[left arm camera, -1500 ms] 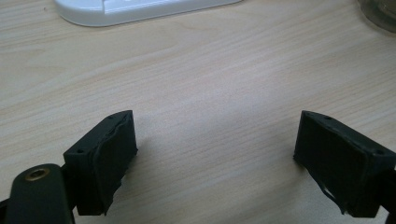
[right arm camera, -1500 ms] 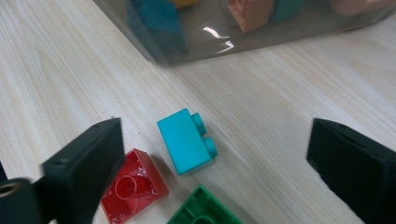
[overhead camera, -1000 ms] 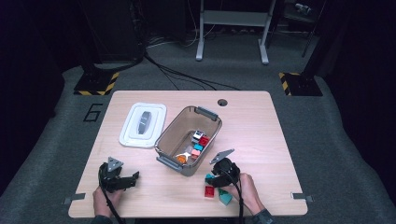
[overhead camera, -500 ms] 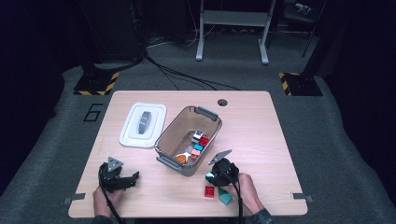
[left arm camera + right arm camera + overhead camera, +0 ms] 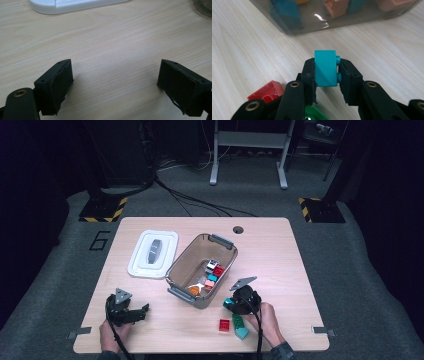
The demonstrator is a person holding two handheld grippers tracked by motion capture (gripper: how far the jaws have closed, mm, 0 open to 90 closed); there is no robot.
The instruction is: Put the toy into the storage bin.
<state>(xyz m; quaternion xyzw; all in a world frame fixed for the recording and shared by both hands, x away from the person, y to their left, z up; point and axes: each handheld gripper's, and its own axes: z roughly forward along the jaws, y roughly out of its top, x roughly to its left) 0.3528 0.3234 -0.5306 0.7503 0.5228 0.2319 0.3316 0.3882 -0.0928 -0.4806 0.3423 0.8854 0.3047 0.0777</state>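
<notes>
My right gripper (image 5: pixel 326 75) is shut on a teal brick (image 5: pixel 325 67), held just above the table in front of the clear bin's (image 5: pixel 317 22) wall. In the high view the same right gripper (image 5: pixel 231 303) and teal brick (image 5: pixel 228 303) sit just below the bin (image 5: pixel 182 262), which holds several coloured bricks. On the table by that hand lie a red brick (image 5: pixel 224 324), a green brick (image 5: pixel 238 321) and a light teal brick (image 5: pixel 242 333). My left gripper (image 5: pixel 142 310) rests at the table's front left, jaws wide apart over bare wood (image 5: pixel 115 75).
A white bin lid (image 5: pixel 152 253) lies left of the bin, and its edge (image 5: pixel 75 3) shows at the top of the left gripper view. A cable hole (image 5: pixel 238 229) sits near the table's far edge. Dark floor and stands surround the table.
The right gripper has shifted slightly toward the bin with the teal brick in it. The left gripper has stayed put.
</notes>
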